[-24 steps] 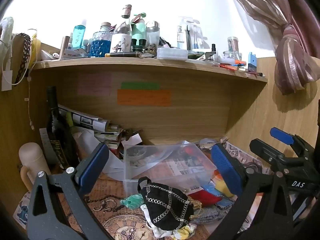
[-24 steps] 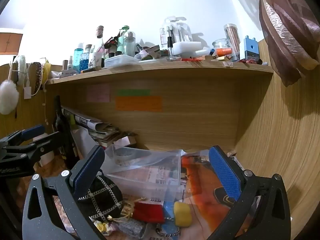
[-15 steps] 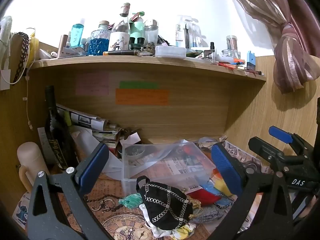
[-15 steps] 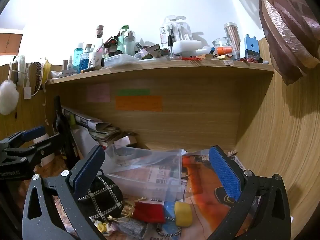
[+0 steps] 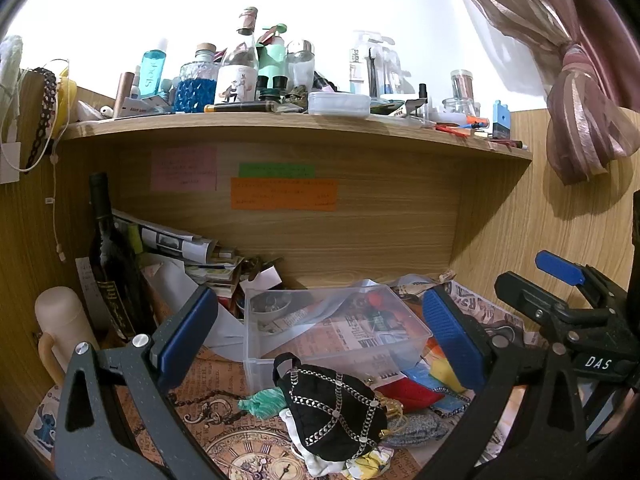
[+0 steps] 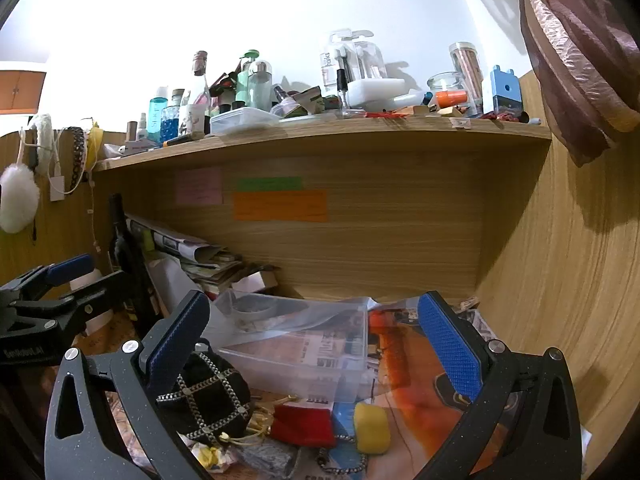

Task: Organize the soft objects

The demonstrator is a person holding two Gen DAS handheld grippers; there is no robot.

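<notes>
A pile of soft things lies on the desk in front of a clear plastic box (image 5: 320, 320): a black pouch with silver chains (image 5: 332, 412), a red pouch (image 5: 404, 394), a teal cloth (image 5: 260, 402) and a yellow sponge (image 6: 372, 428). The black pouch (image 6: 208, 400), the red pouch (image 6: 304, 424) and the box (image 6: 296, 340) also show in the right wrist view. My left gripper (image 5: 320, 336) is open and empty above the pile. My right gripper (image 6: 316, 344) is open and empty over the box; it also shows in the left wrist view (image 5: 560, 280).
A dark bottle (image 5: 112, 264), a beige mug (image 5: 60, 328) and stacked papers (image 5: 192, 256) stand at the back left. A cluttered shelf (image 5: 280, 124) runs overhead. A wooden side wall (image 6: 560, 280) closes the right. A curtain (image 5: 580, 120) hangs at the upper right.
Both grippers have barely shifted; the left view has drifted slightly. Nothing was taken hold of or let go.
</notes>
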